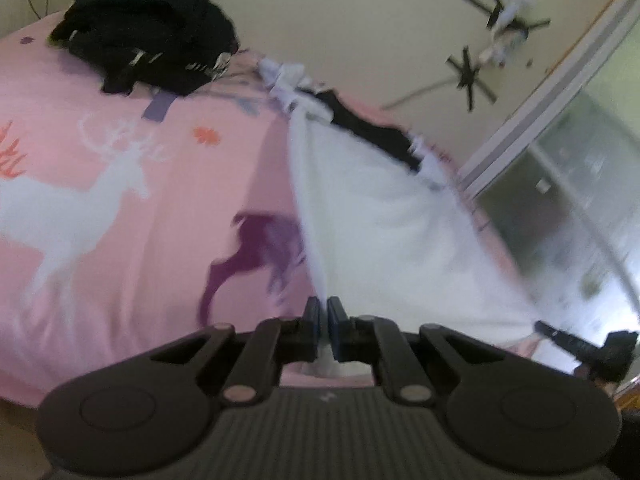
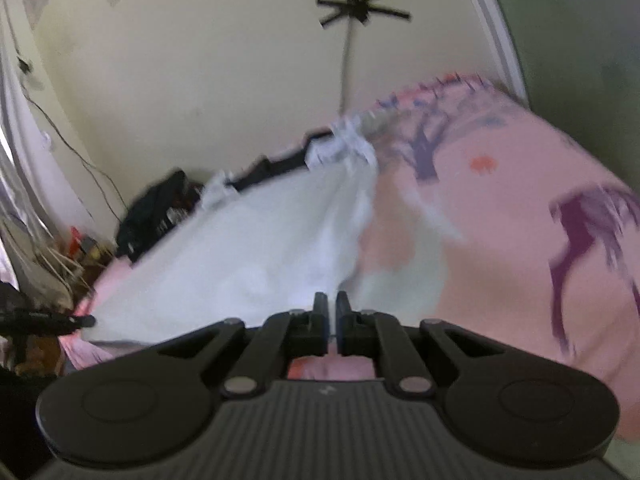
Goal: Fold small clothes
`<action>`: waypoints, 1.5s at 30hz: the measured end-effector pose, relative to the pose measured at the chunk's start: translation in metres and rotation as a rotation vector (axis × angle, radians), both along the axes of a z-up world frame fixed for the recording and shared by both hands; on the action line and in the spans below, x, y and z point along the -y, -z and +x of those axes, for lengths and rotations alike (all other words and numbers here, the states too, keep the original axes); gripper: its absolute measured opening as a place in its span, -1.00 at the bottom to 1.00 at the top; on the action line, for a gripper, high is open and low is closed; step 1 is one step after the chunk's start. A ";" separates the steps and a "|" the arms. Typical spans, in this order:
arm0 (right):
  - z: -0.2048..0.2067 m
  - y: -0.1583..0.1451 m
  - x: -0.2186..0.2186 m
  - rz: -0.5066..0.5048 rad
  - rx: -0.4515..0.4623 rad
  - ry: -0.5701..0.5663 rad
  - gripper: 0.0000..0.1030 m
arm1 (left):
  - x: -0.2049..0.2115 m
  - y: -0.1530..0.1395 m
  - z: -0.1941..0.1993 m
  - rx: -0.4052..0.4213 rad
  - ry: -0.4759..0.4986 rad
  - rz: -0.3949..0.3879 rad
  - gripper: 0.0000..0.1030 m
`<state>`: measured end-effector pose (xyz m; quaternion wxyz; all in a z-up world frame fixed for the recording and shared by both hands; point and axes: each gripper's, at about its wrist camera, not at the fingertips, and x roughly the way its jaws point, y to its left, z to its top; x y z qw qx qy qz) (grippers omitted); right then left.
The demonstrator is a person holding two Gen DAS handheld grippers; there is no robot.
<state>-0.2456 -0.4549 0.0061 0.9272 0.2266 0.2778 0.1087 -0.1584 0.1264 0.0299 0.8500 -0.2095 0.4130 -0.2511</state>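
Both claws pinched shut on near corners of the white garment, left claw and right claw, cloth stretched taut over the pink bed. Thin grip, so could slip mid-fold and bunch up.

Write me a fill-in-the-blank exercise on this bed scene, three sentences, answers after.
1. The white garment has a ____ trim along its far edge.
2. The sheet under the garment is mostly ____ in colour.
3. Both the left gripper and the right gripper are pinching the ____ garment.

Answers: black; pink; white
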 end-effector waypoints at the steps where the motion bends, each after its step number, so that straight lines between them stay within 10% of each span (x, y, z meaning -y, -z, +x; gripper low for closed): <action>1: 0.004 -0.005 0.002 0.025 0.022 -0.001 -1.00 | -0.001 -0.005 0.005 0.001 -0.004 -0.029 -0.89; 9: 0.122 -0.037 0.030 0.118 0.084 0.060 -0.99 | -0.010 -0.038 0.116 0.015 -0.159 -0.246 -0.88; 13: 0.227 -0.036 0.037 0.141 0.045 0.154 -0.95 | 0.010 -0.040 0.189 0.052 -0.194 -0.215 -0.79; 17: 0.272 -0.023 0.025 -0.048 -0.062 0.279 -0.06 | 0.040 -0.035 0.209 0.070 -0.206 -0.031 -0.48; 21: 0.241 -0.036 -0.006 -0.161 0.051 0.110 0.03 | 0.063 -0.036 0.160 0.274 -0.092 0.312 0.19; 25: 0.210 -0.036 -0.020 -0.200 0.094 0.049 0.03 | 0.088 -0.023 0.100 0.571 0.001 0.713 0.19; 29: 0.197 -0.020 -0.018 -0.200 0.048 0.114 0.04 | 0.098 -0.002 0.054 0.768 0.149 0.925 0.20; 45: 0.217 -0.003 -0.003 -0.184 -0.024 0.193 0.04 | 0.139 0.019 0.109 0.680 0.497 0.749 -0.03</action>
